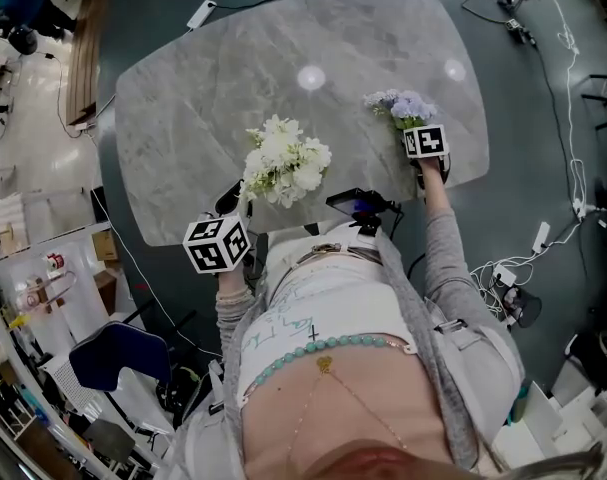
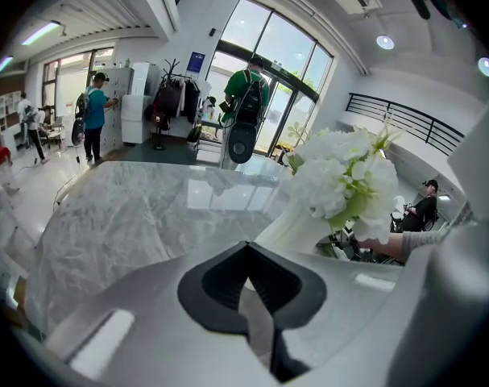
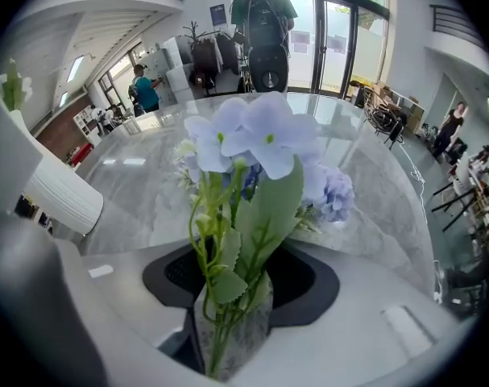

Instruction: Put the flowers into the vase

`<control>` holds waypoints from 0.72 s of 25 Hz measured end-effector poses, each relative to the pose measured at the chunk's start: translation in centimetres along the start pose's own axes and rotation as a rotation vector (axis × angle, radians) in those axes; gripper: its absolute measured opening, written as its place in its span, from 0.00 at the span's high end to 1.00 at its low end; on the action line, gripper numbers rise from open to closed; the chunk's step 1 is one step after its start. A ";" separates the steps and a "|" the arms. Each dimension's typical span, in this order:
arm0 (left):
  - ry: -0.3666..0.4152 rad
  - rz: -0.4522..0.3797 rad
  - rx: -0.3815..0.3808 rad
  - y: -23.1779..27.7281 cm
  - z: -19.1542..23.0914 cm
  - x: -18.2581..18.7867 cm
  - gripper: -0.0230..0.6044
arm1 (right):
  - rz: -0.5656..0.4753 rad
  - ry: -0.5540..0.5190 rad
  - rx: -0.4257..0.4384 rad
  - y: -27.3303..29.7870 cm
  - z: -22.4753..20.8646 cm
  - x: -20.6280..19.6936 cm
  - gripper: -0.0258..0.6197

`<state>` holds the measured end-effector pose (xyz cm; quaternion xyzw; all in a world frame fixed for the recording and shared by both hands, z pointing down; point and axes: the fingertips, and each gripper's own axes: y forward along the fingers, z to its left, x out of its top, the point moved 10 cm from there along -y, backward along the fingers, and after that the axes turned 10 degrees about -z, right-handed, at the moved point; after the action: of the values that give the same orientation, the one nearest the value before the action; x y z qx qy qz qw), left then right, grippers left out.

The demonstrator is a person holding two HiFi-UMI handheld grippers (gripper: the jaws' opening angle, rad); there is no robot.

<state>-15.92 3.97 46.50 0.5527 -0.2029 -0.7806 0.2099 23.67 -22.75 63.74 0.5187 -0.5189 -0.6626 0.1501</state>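
Observation:
A white ribbed vase (image 2: 296,220) holding a bunch of white flowers (image 1: 283,163) stands near the front middle of the grey marble table (image 1: 183,118). The flowers hide most of the vase in the head view. My left gripper (image 1: 231,206) sits just in front of the vase at the table's front edge, its jaws closed with nothing between them (image 2: 246,252). To the right, my right gripper (image 1: 417,126) is shut on the green stems of a bunch of pale blue flowers (image 3: 260,135), held upright over the table's right side. The vase (image 3: 63,196) shows far left in the right gripper view.
The table's front edge runs close to the person's body. Cables and a power strip (image 1: 541,236) lie on the dark floor to the right. Shelves and boxes (image 1: 43,268) stand at the left. People stand by glass doors (image 2: 248,95) far behind the table.

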 end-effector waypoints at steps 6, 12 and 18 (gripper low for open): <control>0.007 0.000 -0.015 0.0 -0.4 0.0 0.96 | -0.012 0.020 0.017 -0.1 -0.2 -0.1 0.70; 0.009 -0.001 -0.031 -0.1 -0.6 -0.1 0.96 | -0.034 0.021 0.038 -0.3 0.2 0.0 0.75; 0.011 -0.005 -0.043 -0.4 -0.4 -0.3 0.96 | -0.077 0.026 0.071 -0.6 1.0 0.3 0.78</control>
<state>-15.48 4.44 46.38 0.5526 -0.1836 -0.7823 0.2210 22.92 -22.14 63.00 0.5518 -0.5197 -0.6424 0.1130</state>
